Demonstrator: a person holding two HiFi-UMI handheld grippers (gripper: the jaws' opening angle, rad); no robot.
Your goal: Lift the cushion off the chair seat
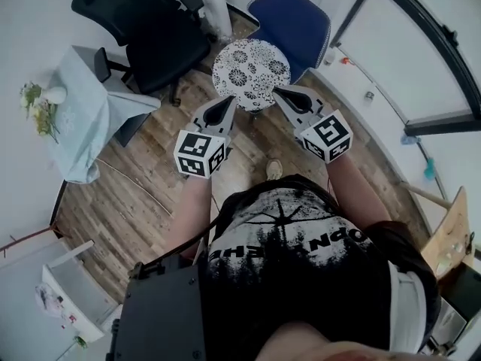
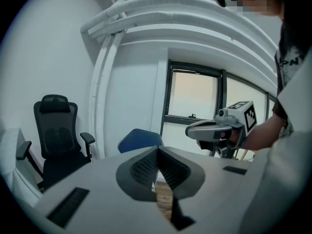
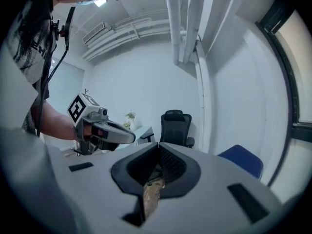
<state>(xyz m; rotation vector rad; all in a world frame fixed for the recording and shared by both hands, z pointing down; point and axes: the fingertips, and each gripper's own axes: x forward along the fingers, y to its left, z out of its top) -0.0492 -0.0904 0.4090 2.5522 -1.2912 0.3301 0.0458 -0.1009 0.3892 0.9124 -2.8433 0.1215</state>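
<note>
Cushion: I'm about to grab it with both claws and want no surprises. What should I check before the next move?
1. Sight of the cushion: ok, ahead of both claws in the head view.
2. The left claw open: not ok, jaws together, nothing between.
3. The right claw open: not ok, likewise.
4. Both claws pointing toward the cushion: ok.
5. Claws touching the cushion: cannot tell, neither gripper view shows it.

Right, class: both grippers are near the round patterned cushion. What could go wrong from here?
The left gripper and right gripper both have jaws shut and empty. Lowered like that, they may push the patterned cushion sideways instead of gripping it. The blue chair and black office chair stand close behind, so the cushion, once lifted, might bump them.
</note>
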